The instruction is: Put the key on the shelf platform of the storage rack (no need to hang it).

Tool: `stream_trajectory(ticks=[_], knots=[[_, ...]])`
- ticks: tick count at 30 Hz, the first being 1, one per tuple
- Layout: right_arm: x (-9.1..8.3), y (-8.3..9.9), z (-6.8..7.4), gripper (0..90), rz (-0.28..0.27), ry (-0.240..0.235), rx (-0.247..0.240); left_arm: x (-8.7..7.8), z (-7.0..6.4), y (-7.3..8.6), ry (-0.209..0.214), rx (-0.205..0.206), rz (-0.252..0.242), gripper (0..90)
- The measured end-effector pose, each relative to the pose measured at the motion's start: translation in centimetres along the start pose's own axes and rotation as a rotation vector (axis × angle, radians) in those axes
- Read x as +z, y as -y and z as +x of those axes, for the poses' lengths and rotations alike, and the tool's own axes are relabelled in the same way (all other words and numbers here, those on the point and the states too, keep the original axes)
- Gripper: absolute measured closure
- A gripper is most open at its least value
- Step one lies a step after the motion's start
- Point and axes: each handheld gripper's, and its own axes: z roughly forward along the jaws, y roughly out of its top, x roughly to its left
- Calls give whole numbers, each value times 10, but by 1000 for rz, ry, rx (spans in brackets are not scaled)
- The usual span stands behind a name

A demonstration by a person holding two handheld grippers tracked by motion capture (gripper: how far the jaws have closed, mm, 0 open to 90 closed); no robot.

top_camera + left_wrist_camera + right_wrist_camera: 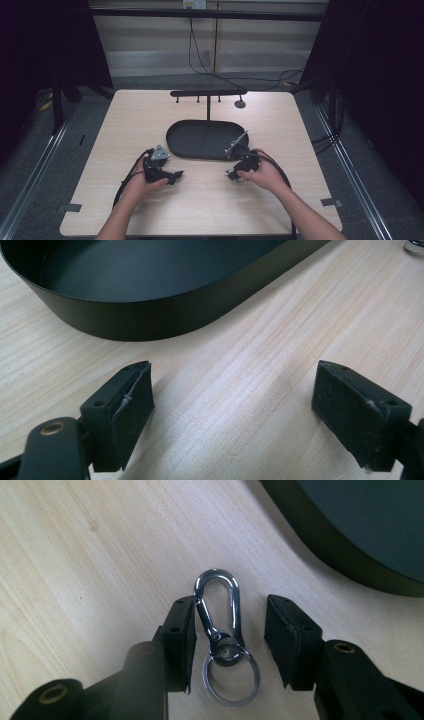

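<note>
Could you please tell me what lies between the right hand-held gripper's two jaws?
A silver carabiner keyring lies flat on the wooden table between them, seen in the right gripper view.

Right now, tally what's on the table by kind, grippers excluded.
Black oval metal tray: 1
Black T-shaped stand with hanging pegs: 1
Silver metal carabiner clip on a split key ring: 1
Small dark round item by the stand, unidentifiable: 1
Total: 4
</note>
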Motion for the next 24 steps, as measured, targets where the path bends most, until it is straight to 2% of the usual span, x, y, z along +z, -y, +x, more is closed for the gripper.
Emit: stream_trajectory(ticks=[5, 8, 15, 17, 18, 19, 20, 21, 23, 24], knots=[[3, -4, 3, 616, 30, 14, -50, 0, 0, 0, 0, 0, 0, 166], [4, -7, 8, 680, 63, 52, -89, 0, 0, 0, 0, 0, 0, 166], [3, -12, 11, 703, 106, 58, -84, 0, 0, 0, 0, 0, 0, 166], [3, -12, 9, 707, 100, 46, -81, 0, 0, 0, 0, 0, 0, 166], [2, -12, 9, 745, 97, 40, -80, 0, 0, 0, 0, 0, 0, 166], [-4, -12, 8, 856, 50, 21, -68, 0, 0, 0, 0, 0, 0, 166], [-9, -13, 6, 860, 42, 10, -61, 0, 0, 0, 0, 0, 0, 166], [-11, -14, 6, 860, 45, 0, -61, 0, 0, 0, 0, 0, 0, 166], [-10, -14, 7, 859, 109, 35, -98, 0, 0, 0, 0, 0, 0, 166], [-8, -14, 9, 859, 117, 44, -98, 0, 0, 0, 0, 0, 0, 166]])
